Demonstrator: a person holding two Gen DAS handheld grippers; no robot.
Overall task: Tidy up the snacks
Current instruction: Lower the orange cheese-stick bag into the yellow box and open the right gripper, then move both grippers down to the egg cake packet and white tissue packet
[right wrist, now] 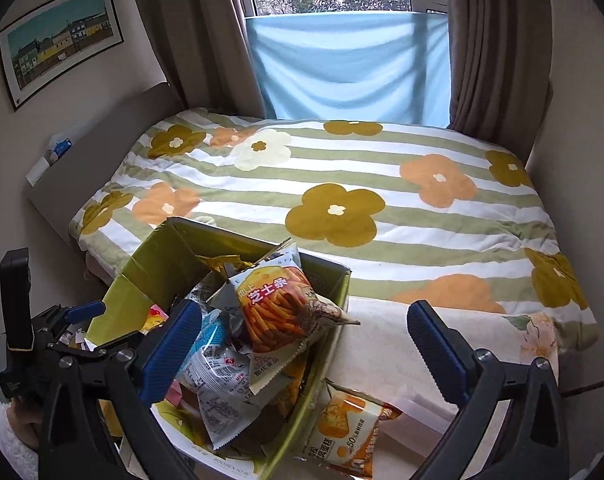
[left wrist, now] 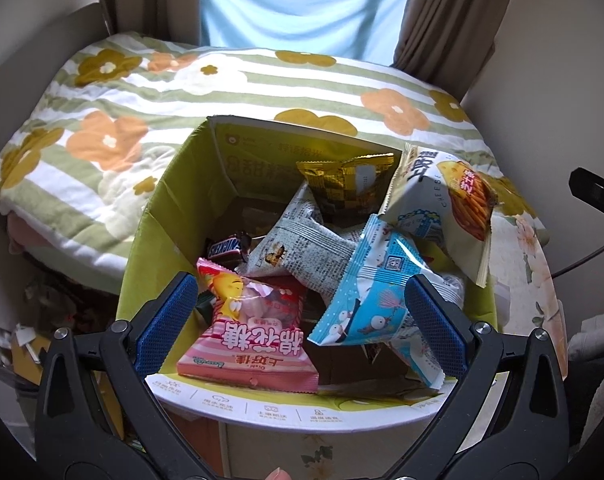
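Note:
A green cardboard box full of snack packets stands on a table by the bed. In the left wrist view I see a pink marshmallow bag, a blue packet, a grey packet, a gold packet, a Snickers bar and a cheese-stick bag leaning on the rim. My left gripper is open and empty above the box. My right gripper is open and empty, over the box's right wall. An orange cake packet lies on the table outside the box.
A bed with a flowered striped quilt lies behind the box. The table has a pale floral cloth. Curtains and a blue sheet hang at the window. The left gripper's body shows at the left of the right wrist view.

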